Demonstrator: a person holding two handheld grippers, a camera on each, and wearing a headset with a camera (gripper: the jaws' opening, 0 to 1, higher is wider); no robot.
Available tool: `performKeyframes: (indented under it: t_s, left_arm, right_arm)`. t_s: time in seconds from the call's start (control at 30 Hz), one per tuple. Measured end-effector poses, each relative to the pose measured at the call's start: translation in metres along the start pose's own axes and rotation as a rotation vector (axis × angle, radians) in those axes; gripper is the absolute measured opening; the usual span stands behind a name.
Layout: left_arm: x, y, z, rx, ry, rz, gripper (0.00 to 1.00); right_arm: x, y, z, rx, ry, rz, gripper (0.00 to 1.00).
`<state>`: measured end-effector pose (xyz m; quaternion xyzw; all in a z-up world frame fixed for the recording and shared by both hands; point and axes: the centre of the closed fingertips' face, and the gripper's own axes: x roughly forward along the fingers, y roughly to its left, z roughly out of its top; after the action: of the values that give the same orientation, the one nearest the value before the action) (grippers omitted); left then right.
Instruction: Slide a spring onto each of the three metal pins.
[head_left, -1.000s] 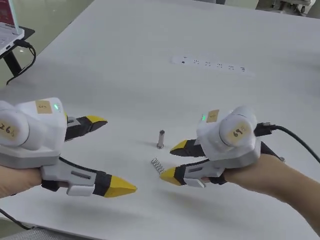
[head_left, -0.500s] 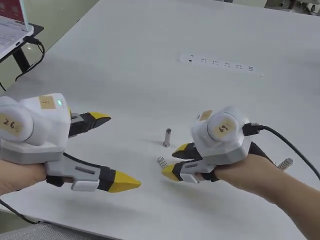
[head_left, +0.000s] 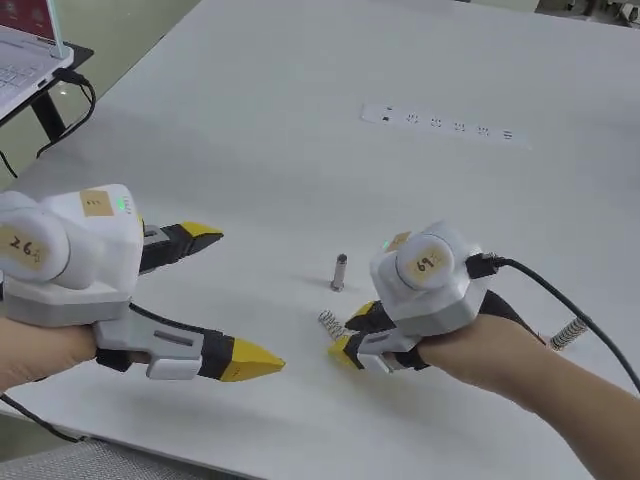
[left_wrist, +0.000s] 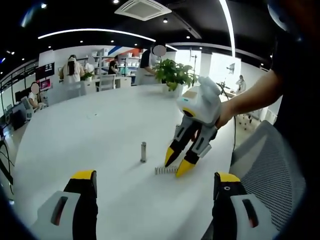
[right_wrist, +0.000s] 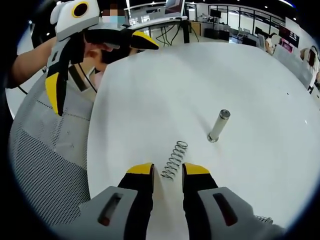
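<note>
Right claw (head_left: 350, 333) is sitting low over the desk (head_left: 300, 150), tips pointing down at the spring (head_left: 328, 322). Its jaws are standing released, only narrowly apart. In the right gripper view the claw (right_wrist: 168, 170) is bracketing the near end of the spring (right_wrist: 175, 159), with a gap showing on each side, so it is not gripping anything. I cannot tell whether the tips are touching the desk.

The spring is lying flat on the desk, running away from the right claw's tips and angling toward the pin (right_wrist: 219, 125). The pin (head_left: 340, 272) is standing upright on the desk, just beyond the spring and apart from it, with nothing on it. In the left gripper view the spring (left_wrist: 162, 171) is lying just beside the pin (left_wrist: 143, 151), under the right claw (left_wrist: 176, 162).

Left claw (head_left: 245, 296) is hovering over the near left part of the desk, well apart from the spring and pin. Its jaws are spread wide and holding nothing, as the left gripper view (left_wrist: 155, 176) is also showing. It is also showing at upper left in the right gripper view (right_wrist: 100, 70).

A second spring (head_left: 566, 333) is lying on the desk beyond the person's right hand. A power strip (head_left: 445, 126) is lying farther back on the desk. A laptop (head_left: 20, 50) is sitting on a stand off the desk's left edge.
</note>
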<state>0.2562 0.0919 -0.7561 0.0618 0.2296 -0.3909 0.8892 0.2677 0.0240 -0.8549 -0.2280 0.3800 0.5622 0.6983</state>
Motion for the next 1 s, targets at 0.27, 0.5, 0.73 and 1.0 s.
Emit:
performKeyframes:
  t_s: [0.27, 0.5, 0.73, 1.0]
  left_arm:
    - [0.0000, -0.0003, -0.0017, -0.001, 0.002, 0.000, 0.94]
    - [0.0013, -0.0031, -0.0023, -0.003, 0.002, -0.006, 0.94]
    - [0.0019, -0.0063, -0.0015, -0.001, 0.002, -0.012, 0.93]
    - [0.0009, -0.0071, -0.0020, 0.004, 0.008, -0.014, 0.92]
  right_arm:
    - [-0.0004, -0.0056, -0.0015, -0.071, 0.009, -0.043, 0.11]
    - [0.0006, -0.0046, -0.0016, -0.122, -0.008, -0.063, 0.08]
    - [-0.0001, -0.0023, 0.0025, -0.107, -0.028, -0.060, 0.07]
    - [-0.0076, -0.0061, 0.0043, -0.083, -0.041, -0.059, 0.07]
